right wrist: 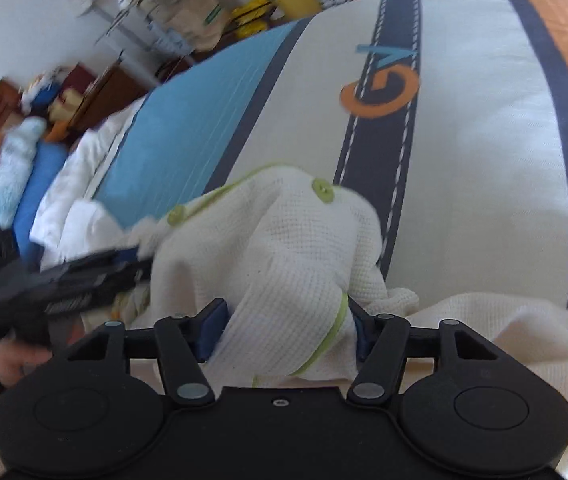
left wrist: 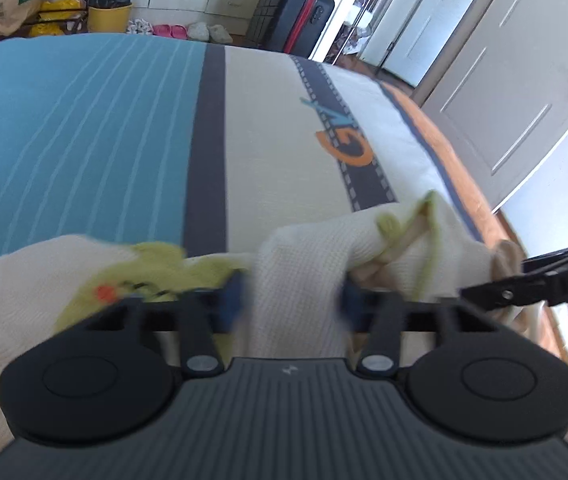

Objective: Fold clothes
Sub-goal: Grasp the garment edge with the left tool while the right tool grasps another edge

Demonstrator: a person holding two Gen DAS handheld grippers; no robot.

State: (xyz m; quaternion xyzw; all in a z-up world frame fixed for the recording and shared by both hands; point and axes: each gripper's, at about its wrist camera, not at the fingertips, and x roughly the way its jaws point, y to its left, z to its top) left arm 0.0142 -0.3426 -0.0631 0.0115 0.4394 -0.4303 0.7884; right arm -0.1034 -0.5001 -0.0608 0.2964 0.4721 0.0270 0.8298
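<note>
- We see the left gripper (left wrist: 292, 304) partly closed, blue pads pinching a bunched fold of the cream waffle-knit garment with lime-green trim (left wrist: 304, 256).
- The right gripper (right wrist: 290, 330) stands wider, pads pressed on another fold.
- The garment lies at the near edge of the striped bedspread (left wrist: 267, 128).

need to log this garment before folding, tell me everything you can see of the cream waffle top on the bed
The cream waffle-knit top looks soft, with lime-green edging and round green buttons; a green patch with an orange mark shows in the left wrist view. It lies bunched and unfolded on the striped bedspread, a fold humped up. Fabric sits between the fingers of the left gripper and the right gripper; whether either pinches it is unclear.
</note>
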